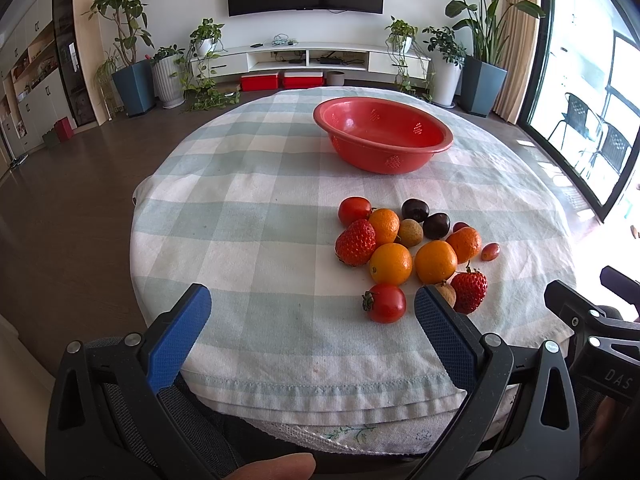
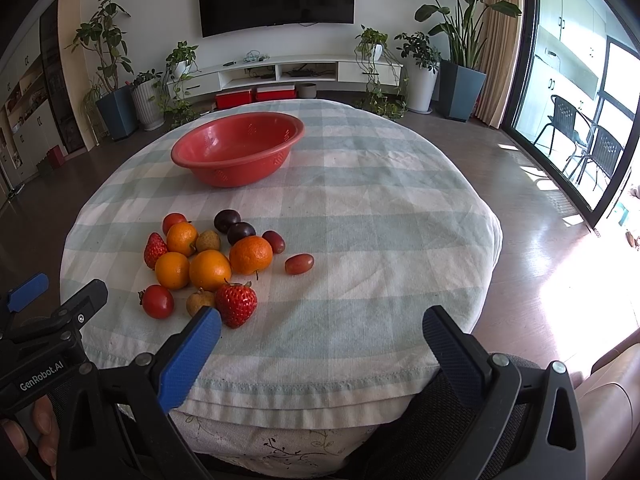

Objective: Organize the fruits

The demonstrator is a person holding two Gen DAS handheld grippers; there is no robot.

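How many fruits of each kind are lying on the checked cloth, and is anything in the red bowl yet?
Oranges: 4
Strawberries: 2
Cherry tomatoes: 2
Dark plums: 2
Red grapes: 2
Small tan fruits: 2
Total: 14 fruits, all on the cloth.
Red bowl: 0 fruits visible inside.

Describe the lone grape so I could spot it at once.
Start at the red bowl on the checked cloth, then drop to the fruit pile nearer you. The grape is the small reddish oval lying apart at the pile's right edge, touching nothing.
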